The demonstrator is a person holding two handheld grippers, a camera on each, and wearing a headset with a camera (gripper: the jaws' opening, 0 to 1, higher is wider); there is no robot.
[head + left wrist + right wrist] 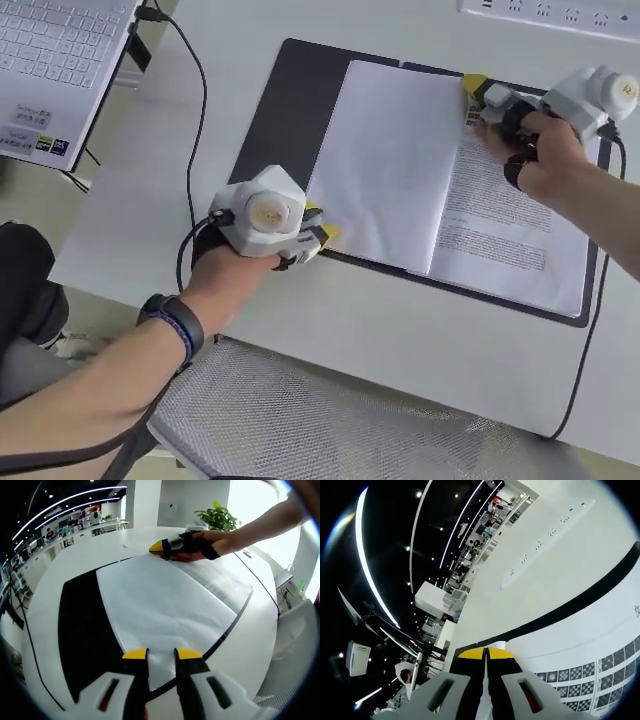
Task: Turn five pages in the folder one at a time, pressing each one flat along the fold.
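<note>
**Risks, as judged.** An open black folder [290,120] lies flat on the white workbench [130,200], near the middle of the head view. Nothing is seen pinning its cover. It may therefore be dragged over the smooth bench top if the press along the fold is made with a sideways push.

The blank left-hand page [385,160] appears to stand slightly proud of the fold. It may be creased off the fold line if it is pressed unevenly, or it may lift again if it is let go too soon. Two sheets may also be taken up together at the next turn, should their edges cling.

The left gripper [161,654] is held at the near edge of this page. Its jaws are a narrow gap apart and nothing is seen clamped between them. The paper could be snagged there by a tip.

The right gripper [478,95] is set at the far end of the fold, with its jaws brought together tip to tip. Whether a sheet is nipped between them cannot be told.

**Appearance.** The folder is dark, thin and matt. It is wider than the sheets, so a black margin is left on the left side. The left-hand page is plain white. The printed page [500,230] on the right carries blocks of text and, in the right gripper view, rows of small chequered squares [580,672].
</note>
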